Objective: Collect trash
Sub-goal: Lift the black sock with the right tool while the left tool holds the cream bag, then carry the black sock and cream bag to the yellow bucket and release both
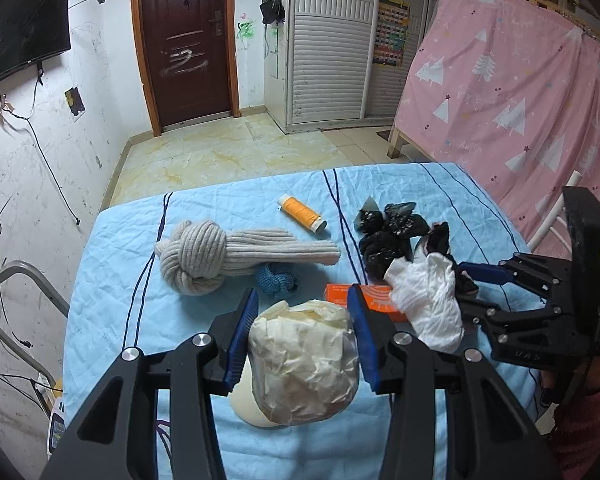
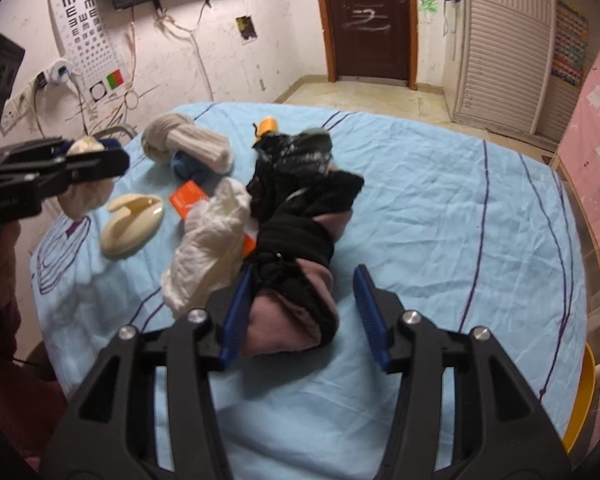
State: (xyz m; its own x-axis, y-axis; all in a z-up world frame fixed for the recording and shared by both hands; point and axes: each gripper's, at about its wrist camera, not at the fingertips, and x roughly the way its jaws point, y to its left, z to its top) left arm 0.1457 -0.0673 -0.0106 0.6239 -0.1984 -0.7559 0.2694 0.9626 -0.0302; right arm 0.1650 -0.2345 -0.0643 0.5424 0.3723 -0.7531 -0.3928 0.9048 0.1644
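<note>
Crinkly paper ball (image 1: 304,364) sits squeezed in the left gripper (image 1: 303,342), while the right gripper (image 2: 298,314) gapes around a soft black sock bundle (image 2: 300,248).

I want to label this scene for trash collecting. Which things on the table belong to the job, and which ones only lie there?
Job:
- paper wad, gripped in the left tongs
- white tissue
- black bag

Lying about:
- beige sock
- blue yarn
- thread spool
- orange box
- cream hook
- dark sock, loose between the open right tongs
</note>
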